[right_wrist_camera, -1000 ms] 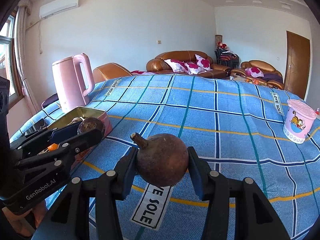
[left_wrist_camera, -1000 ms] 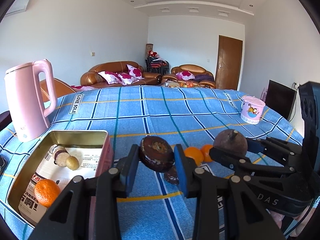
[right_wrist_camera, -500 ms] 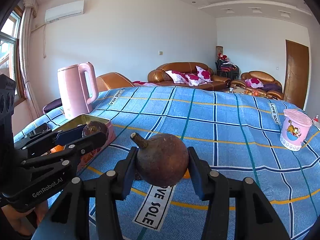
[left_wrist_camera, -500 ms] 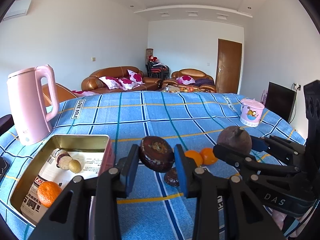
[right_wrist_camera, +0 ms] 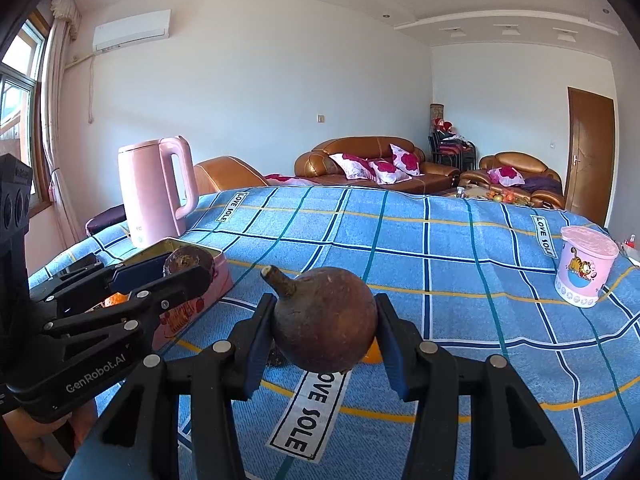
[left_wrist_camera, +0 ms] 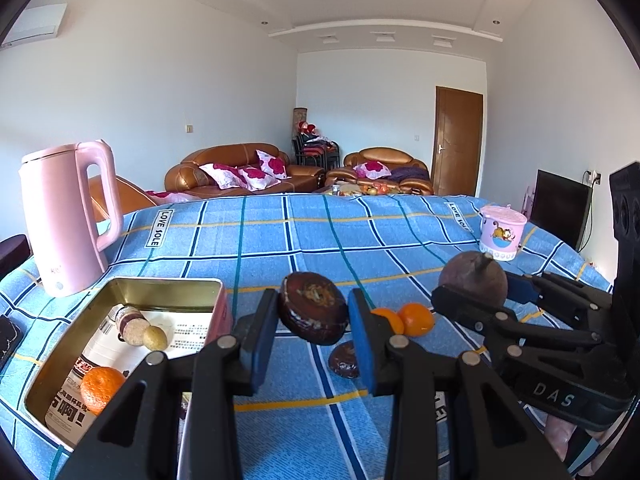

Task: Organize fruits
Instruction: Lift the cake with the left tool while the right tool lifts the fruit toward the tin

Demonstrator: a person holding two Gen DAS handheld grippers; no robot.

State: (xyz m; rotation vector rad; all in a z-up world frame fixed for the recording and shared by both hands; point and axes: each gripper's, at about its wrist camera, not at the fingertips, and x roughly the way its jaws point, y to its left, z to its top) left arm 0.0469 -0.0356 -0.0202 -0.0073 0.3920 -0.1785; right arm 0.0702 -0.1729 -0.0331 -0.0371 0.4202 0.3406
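Observation:
My left gripper [left_wrist_camera: 313,316] is shut on a dark brown flat fruit [left_wrist_camera: 313,307], held above the blue checked cloth just right of the open tin box [left_wrist_camera: 160,286]. The box holds an orange [left_wrist_camera: 102,388], a small yellow fruit [left_wrist_camera: 155,338] and a purple-skinned piece [left_wrist_camera: 130,318]. My right gripper [right_wrist_camera: 324,326] is shut on a round brown fruit with a stem [right_wrist_camera: 324,324], held above the cloth; it also shows in the left wrist view [left_wrist_camera: 474,280]. Two oranges [left_wrist_camera: 416,319] and a dark fruit [left_wrist_camera: 345,360] lie on the cloth between the grippers.
A pink kettle [left_wrist_camera: 68,216] stands at the back left beside the box. A pink lidded cup [left_wrist_camera: 502,232] stands at the far right of the table. A dark object [left_wrist_camera: 8,338] lies at the left edge. Sofas and a door are behind.
Both grippers have risen a little with their fruits still held; the table and box sit lower in both views. Nothing was let go.

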